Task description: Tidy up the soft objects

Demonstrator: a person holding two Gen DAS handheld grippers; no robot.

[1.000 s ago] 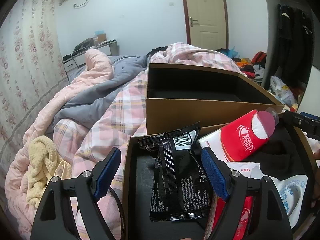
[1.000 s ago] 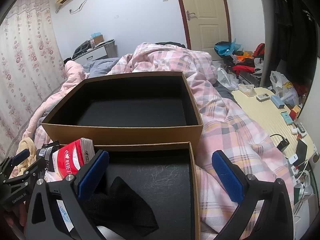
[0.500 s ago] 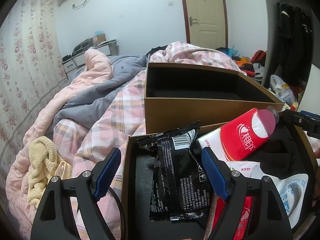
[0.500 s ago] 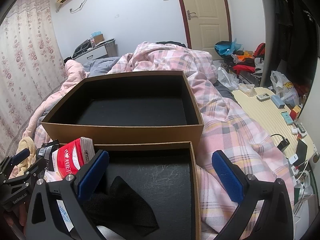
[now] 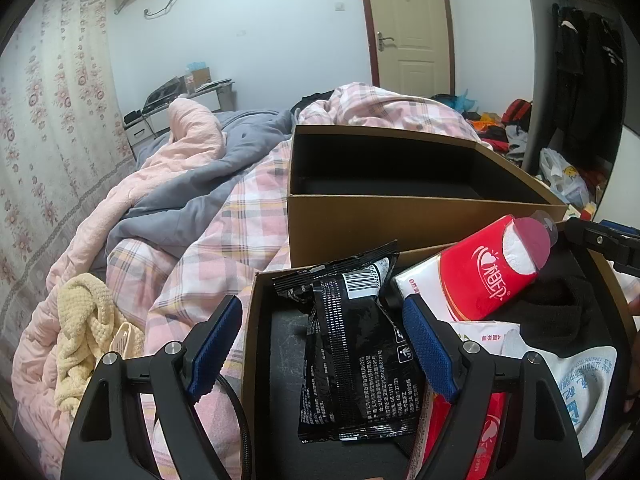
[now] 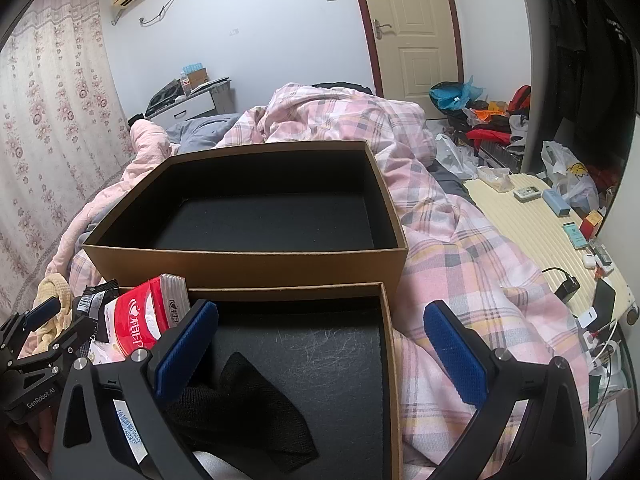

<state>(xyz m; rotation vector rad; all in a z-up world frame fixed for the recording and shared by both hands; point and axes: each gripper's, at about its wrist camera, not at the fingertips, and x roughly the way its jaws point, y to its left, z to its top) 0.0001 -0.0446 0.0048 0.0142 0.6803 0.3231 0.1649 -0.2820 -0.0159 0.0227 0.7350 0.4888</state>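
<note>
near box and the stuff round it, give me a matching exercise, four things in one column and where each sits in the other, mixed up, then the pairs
Things
1. black snack packet
2. black cloth
3. yellow knitted cloth
4. far box

Places
A. on the bedding, outside and left of the near box
B. lying on the near box's floor, below the right gripper
C. leaning at the near box's left end, between the fingers of the left gripper
D. just behind the near box, nothing visible inside

Pairs: 1-C, 2-B, 3-A, 4-D
</note>
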